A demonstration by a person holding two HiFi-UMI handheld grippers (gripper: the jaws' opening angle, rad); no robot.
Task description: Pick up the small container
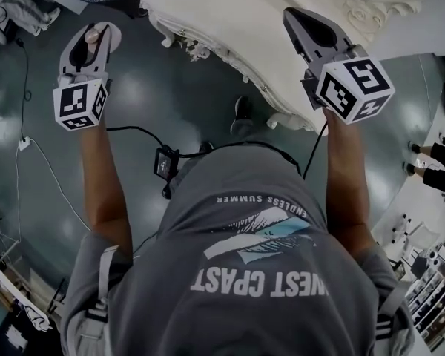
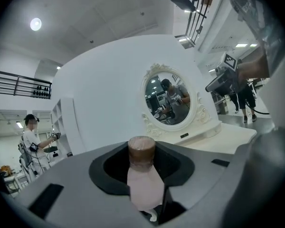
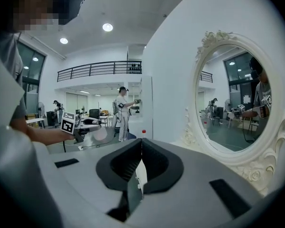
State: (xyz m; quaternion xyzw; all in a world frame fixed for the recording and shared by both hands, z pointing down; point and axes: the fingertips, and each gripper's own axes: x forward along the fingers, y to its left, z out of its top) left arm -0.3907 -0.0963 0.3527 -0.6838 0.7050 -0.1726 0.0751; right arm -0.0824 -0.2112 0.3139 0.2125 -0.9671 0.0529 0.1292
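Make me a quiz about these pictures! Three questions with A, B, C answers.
1. Where is the small bottle?
A. on the floor
B. between the left gripper's jaws
C. on a shelf

2. What colour is the bottle's cap?
A. brown
B. green
C. blue

3. How do the right gripper's jaws stand?
A. wide apart
B. closed on a cup
C. closed together

Answers:
1 B, the jaws press the bottle's pink sides.
2 A, the cap on top looks brown.
3 C, the jaw tips meet.
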